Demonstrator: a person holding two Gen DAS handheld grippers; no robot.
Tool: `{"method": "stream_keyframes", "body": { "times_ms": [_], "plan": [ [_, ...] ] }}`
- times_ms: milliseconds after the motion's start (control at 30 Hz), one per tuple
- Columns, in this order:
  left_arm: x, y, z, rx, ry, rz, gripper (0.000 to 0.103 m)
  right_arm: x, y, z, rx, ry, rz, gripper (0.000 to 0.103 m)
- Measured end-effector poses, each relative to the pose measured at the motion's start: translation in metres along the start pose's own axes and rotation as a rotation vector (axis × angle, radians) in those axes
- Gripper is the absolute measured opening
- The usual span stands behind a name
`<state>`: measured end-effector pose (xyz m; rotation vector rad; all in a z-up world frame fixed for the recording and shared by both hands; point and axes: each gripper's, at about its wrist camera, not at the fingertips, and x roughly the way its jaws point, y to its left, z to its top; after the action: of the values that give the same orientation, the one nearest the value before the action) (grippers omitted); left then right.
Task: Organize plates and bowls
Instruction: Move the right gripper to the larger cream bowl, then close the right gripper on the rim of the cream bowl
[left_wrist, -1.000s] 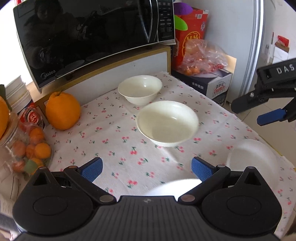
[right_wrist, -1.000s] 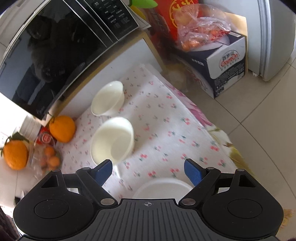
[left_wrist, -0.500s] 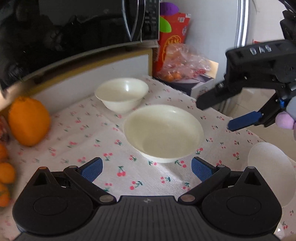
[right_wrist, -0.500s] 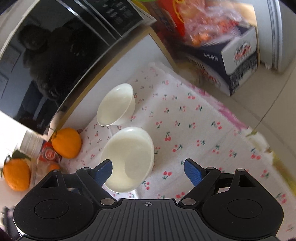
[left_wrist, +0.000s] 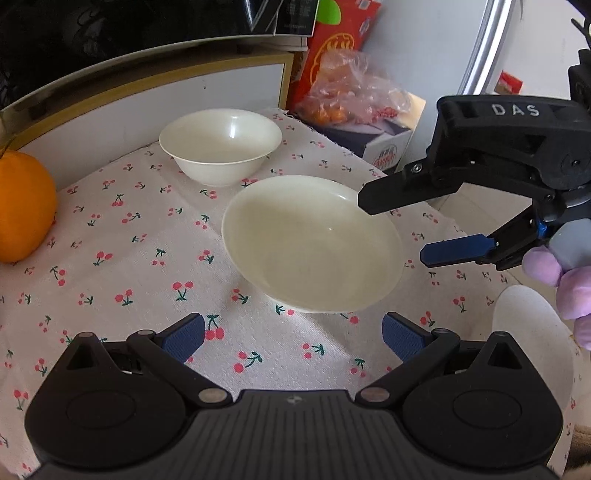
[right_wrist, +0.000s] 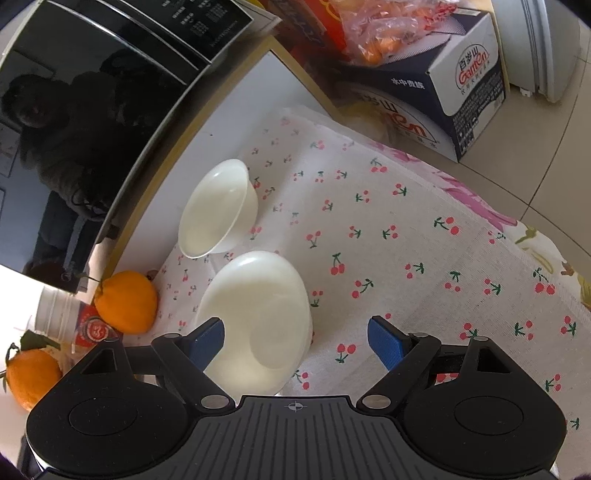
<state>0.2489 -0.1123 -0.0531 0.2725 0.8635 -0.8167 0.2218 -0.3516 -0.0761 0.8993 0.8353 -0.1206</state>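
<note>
Two white bowls stand on the cherry-print cloth. The wide bowl (left_wrist: 314, 243) (right_wrist: 258, 317) is in the middle; the smaller bowl (left_wrist: 221, 149) (right_wrist: 218, 208) is behind it near the cabinet. A white plate (left_wrist: 532, 332) lies at the cloth's right edge. My left gripper (left_wrist: 291, 334) is open and empty, just in front of the wide bowl. My right gripper (right_wrist: 295, 338) (left_wrist: 402, 229) is open and empty, its fingers straddling the wide bowl's right rim from above.
A microwave (right_wrist: 92, 110) sits on the white cabinet (left_wrist: 147, 107) behind the cloth. Large oranges (left_wrist: 22, 210) (right_wrist: 125, 301) lie at the left. A red box, a bag of small oranges (left_wrist: 343, 99) and a carton (right_wrist: 454, 96) stand at the back right, beyond the table edge.
Both grippers have moved closer to the wide bowl. My right gripper came down and left until its open fingers reach over the bowl's right rim.
</note>
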Motion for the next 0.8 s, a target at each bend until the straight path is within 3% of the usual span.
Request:
{"method": "stream_keyframes", "body": {
  "times_ms": [167,567,667,800],
  "plan": [
    [0.005,-0.003,0.002,0.075,0.005,0.071,0.102,0.002,0.0,0.0,0.01,-0.008,0.006,0.087],
    [0.015,-0.018,0.006,0.27,-0.035,0.141,0.102,0.005,0.005,-0.005,-0.007,-0.037,0.013,0.086],
    [0.016,-0.02,0.005,0.292,-0.044,0.149,0.1,0.007,0.004,-0.006,-0.008,-0.042,0.008,0.075],
    [0.018,-0.02,0.008,0.295,-0.035,0.136,0.094,0.009,0.002,-0.007,-0.005,-0.038,-0.002,0.045]
  ]
}}
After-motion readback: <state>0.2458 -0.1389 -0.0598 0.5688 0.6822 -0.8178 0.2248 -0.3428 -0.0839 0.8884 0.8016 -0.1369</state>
